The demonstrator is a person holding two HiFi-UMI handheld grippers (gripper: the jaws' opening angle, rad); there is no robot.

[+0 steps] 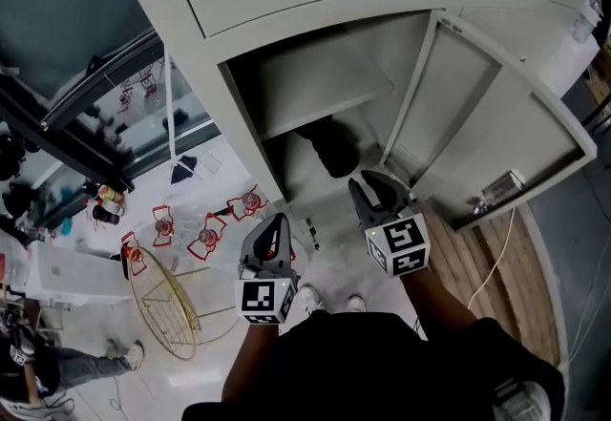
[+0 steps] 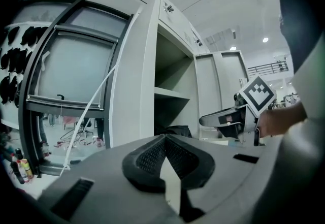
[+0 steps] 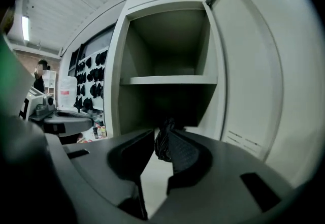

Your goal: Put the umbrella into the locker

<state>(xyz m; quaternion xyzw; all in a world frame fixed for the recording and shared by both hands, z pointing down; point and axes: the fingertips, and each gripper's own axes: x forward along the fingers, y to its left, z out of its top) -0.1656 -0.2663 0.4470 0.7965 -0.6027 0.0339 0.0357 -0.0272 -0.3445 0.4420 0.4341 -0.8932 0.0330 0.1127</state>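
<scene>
Looking into the open locker (image 1: 191,56), you can see the black umbrella (image 1: 334,147) lying on the bottom, under the shelf (image 1: 325,85). It sits well inside, so I think the door could shut without bumping it. The door (image 1: 487,114) hangs wide open at 2 o'clock, which leaves you a clear way in.

Your right tool (image 1: 375,188) hovers just outside the opening, with the umbrella at 12 o'clock from it. Its two jaws stand a little apart and press on nothing. The dark shape showing between them is the umbrella farther off inside the locker, not a thing you hold. So I think the umbrella is let go and in its place.

Your left tool (image 1: 277,226) waits at 9 o'clock from the right one, its jaws pinched together on nothing. It hangs out of the way, likely because this job needs only one hand. The door is not yet closed, and that may be what comes next.
</scene>
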